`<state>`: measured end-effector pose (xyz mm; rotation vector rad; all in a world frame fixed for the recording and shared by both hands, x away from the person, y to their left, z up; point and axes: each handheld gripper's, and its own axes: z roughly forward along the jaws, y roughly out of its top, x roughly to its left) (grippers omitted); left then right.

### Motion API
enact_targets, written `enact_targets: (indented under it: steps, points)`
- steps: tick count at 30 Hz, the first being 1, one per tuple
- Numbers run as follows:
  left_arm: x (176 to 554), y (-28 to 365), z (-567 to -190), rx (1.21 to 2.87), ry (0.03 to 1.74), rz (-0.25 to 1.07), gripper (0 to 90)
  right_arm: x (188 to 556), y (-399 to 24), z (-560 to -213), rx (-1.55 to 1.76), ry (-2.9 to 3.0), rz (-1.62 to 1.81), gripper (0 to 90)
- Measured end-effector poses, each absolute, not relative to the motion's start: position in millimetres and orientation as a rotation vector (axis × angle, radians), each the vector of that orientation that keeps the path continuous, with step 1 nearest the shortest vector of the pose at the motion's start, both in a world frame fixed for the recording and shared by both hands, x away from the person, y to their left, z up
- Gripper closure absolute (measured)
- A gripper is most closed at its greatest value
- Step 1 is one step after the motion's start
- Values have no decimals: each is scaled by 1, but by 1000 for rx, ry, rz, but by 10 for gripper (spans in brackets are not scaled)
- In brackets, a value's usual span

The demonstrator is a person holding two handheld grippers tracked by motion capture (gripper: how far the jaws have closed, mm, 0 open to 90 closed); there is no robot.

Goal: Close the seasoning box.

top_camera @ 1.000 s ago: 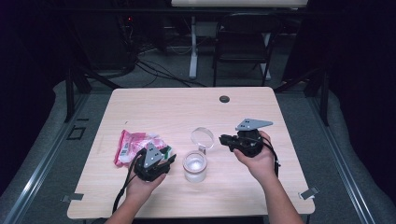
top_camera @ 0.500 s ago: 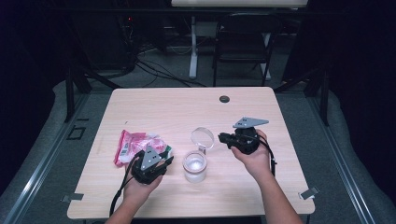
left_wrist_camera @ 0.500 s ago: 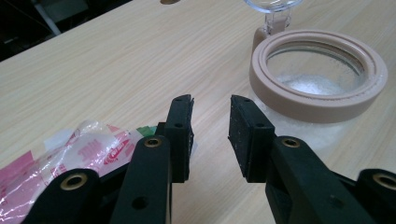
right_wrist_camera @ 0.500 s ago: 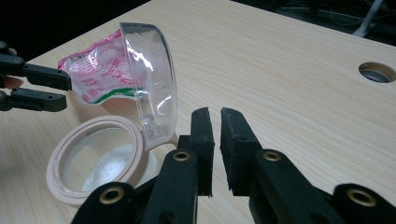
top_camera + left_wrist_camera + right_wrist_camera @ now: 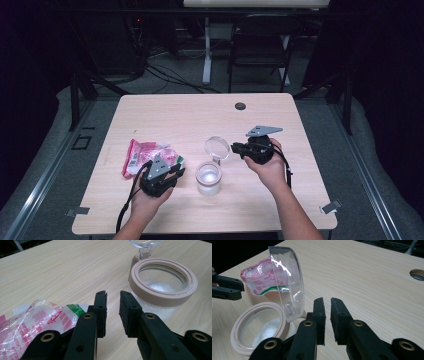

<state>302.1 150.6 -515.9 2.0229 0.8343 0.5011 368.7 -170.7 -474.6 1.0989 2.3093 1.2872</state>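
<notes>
**Now for the open jar and the soft packet**

Now we hold both grippers beside a clear glass jar (image 5: 208,177) with a beige rubbery rim (image 5: 162,287), standing mid-table on the pale wood-grain tabletop (image 5: 190,115), its transparent hinged lid (image 5: 287,280) flipped up. White granules lie inside. Our left gripper (image 5: 113,303) has just been closing, with nothing between its jaws; a narrow gap remains. Our right gripper (image 5: 327,311) likewise grips nothing, its jaws nearly together, just beside the lid. The jar looks rigid, smooth and probably breakable, best taken by the body below the rim. The crinkly pink-and-white plastic packet (image 5: 145,155) is limp and light; we would pinch its edge.
</notes>
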Motion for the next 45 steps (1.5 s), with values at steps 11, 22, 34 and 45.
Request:
enact_targets:
  steps: [11,22,34,45]
  points:
    - [308,131,-499,2009,826,455,891,368,-166,-475,1082,2323,1297,809]
    - [314,113,-486,2023,786,438,900,367,-162,-476,1069,2339,1299,810]
    - [324,89,-465,2060,740,453,900,365,-160,-475,1054,2350,1300,801]
    - [328,86,-455,2053,734,464,900,363,-157,-474,1037,2357,1300,799]
